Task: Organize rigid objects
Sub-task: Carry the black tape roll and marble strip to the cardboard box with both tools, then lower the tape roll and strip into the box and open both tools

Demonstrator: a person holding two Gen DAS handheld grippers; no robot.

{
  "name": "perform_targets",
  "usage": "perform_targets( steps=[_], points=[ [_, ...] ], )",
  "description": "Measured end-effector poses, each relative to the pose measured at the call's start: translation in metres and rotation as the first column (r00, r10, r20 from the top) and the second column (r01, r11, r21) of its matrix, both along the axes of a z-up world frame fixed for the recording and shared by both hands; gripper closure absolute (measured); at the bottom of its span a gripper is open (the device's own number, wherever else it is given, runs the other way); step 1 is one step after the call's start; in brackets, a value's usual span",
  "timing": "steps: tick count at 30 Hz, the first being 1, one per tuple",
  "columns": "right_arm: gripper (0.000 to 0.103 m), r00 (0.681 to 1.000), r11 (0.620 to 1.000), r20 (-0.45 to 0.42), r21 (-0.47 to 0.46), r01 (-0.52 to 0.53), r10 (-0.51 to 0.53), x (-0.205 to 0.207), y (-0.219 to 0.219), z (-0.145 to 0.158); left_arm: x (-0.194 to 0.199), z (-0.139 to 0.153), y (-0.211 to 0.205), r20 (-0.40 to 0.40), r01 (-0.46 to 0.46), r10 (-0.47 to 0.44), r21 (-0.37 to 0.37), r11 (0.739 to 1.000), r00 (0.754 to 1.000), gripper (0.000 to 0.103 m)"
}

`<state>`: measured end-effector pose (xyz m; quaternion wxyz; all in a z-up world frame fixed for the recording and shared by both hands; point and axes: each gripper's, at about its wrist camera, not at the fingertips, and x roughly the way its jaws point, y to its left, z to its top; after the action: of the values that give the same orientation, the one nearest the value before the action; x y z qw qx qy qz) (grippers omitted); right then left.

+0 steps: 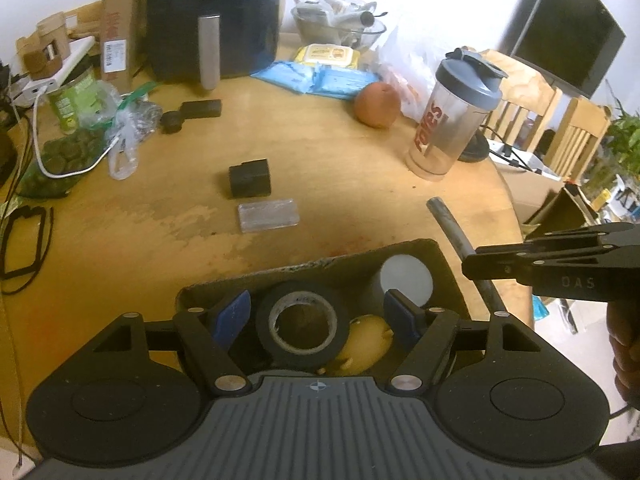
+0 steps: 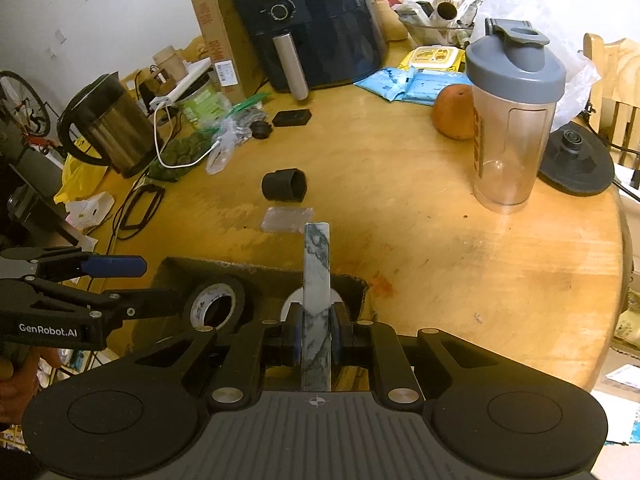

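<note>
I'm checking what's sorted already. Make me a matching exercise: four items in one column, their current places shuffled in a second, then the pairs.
Items:
1. black roll of tape
2. marble-patterned grey-white flat bar
3. small clear plastic rectangular case
4. round orange fruit

Places:
A. on the wooden table, beside the clear shaker bottle with grey lid
B. inside the brown cardboard box
C. clamped in the right tool
D. flat on the table, in front of the black cube-like block

Pairs: 1-B, 2-C, 3-D, 4-A

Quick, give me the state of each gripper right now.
Left gripper: open, holding nothing, above the cardboard box.
Right gripper: shut on the marble bar, which sticks out forward over the box.
</note>
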<state>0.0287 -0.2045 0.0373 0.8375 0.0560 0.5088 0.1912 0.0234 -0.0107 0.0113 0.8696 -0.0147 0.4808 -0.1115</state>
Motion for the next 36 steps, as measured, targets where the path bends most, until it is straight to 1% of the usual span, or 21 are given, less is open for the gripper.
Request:
perform_targets(
  steps=[10, 16, 20, 21, 22, 23, 24, 26, 27, 29, 32, 36],
  points=[
    [0.086, 0.998, 0.998, 0.01, 0.019, -0.058, 0.058, -0.004, 0.007, 0.002, -0.02, -0.001, 0.012, 0.001, -0.075, 0.075, 0.018, 0.997, 0.997, 0.03],
    [0.086, 0.989, 0.99, 0.059, 0.034, -0.135, 0.133, -0.003, 0.023, 0.016, -0.031, -0.001, 0.019, 0.003, -0.124, 0.124, 0.018, 0.992, 0.992, 0.03],
    [0.084, 0.974, 0.979, 0.109, 0.025, -0.201, 0.197, -0.004, 0.034, 0.025, -0.037, 0.0, 0.026, 0.008, -0.157, 0.157, 0.016, 0.988, 0.988, 0.03],
    [0.075, 0.97, 0.976, 0.12, 0.012, -0.216, 0.213, -0.004, 0.037, 0.024, -0.038, 0.0, 0.027, 0.009, -0.165, 0.165, 0.015, 0.986, 0.986, 0.03],
    [0.063, 0.965, 0.972, 0.116, -0.007, -0.234, 0.233, -0.004, 0.04, 0.022, -0.039, 0.0, 0.028, 0.01, -0.171, 0.171, 0.014, 0.985, 0.985, 0.03],
    [0.038, 0.962, 0.967, 0.098, -0.039, -0.253, 0.256, -0.004, 0.043, 0.017, -0.04, 0.0, 0.029, 0.011, -0.177, 0.177, 0.012, 0.984, 0.984, 0.03],
    [0.024, 0.958, 0.96, 0.083, -0.077, -0.27, 0.276, -0.005, 0.047, 0.011, -0.041, 0.0, 0.03, 0.011, -0.181, 0.181, 0.012, 0.983, 0.983, 0.03],
    [0.017, 0.954, 0.95, 0.081, -0.142, -0.277, 0.29, -0.009, 0.051, 0.004, -0.042, 0.0, 0.031, 0.012, -0.188, 0.188, 0.012, 0.982, 0.982, 0.03],
    [0.012, 0.954, 0.948, 0.071, -0.152, -0.279, 0.292, -0.01, 0.051, 0.001, -0.043, 0.0, 0.032, 0.012, -0.191, 0.191, 0.012, 0.982, 0.982, 0.03],
    [0.007, 0.957, 0.949, 0.053, -0.15, -0.276, 0.286, -0.012, 0.05, -0.003, -0.044, 0.0, 0.034, 0.01, -0.198, 0.198, 0.011, 0.98, 0.98, 0.03],
    [0.004, 0.963, 0.955, 0.041, -0.146, -0.259, 0.267, -0.012, 0.048, -0.005, -0.042, -0.001, 0.035, 0.006, -0.204, 0.204, 0.012, 0.979, 0.979, 0.03],
    [0.003, 0.966, 0.956, 0.037, -0.164, -0.245, 0.254, -0.01, 0.049, -0.007, -0.038, -0.001, 0.036, 0.006, -0.198, 0.198, 0.013, 0.98, 0.98, 0.03]
  ],
)
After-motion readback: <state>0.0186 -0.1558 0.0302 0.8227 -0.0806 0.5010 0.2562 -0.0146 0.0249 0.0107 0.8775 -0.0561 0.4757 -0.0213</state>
